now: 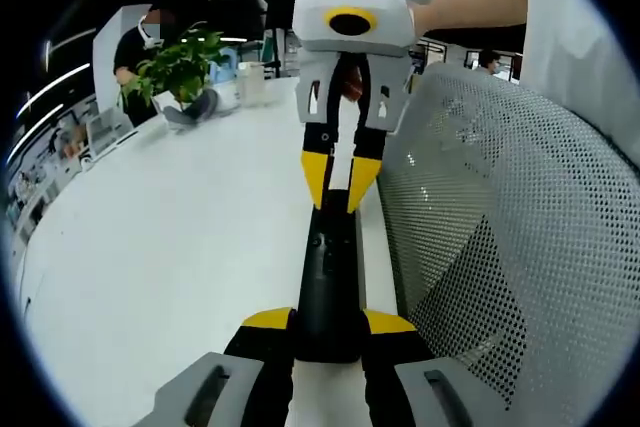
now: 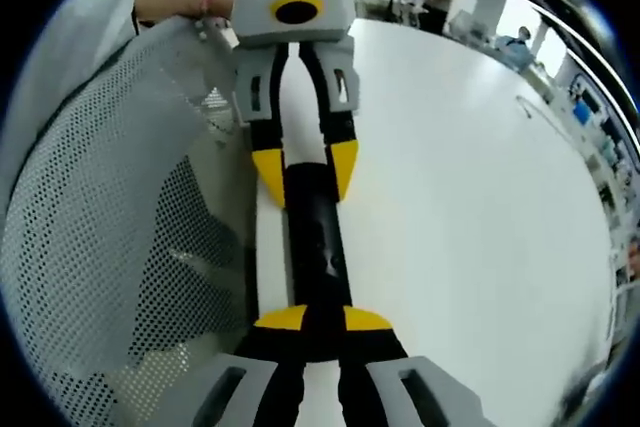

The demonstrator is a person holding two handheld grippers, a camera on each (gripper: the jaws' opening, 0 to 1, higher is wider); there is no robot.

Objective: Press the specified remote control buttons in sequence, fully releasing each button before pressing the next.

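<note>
One black remote control (image 1: 328,287) is clamped at both ends by two grippers, left (image 1: 328,325) at 6 o'clock, right (image 1: 340,179) at 12, on one white table (image 1: 170,247).

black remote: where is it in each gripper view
Left gripper view: the black remote runs up the lower middle, its ends between the left gripper and the right gripper.
Right gripper view: black remote in the lower middle.
Shared landmark: white mesh chair back.
</note>
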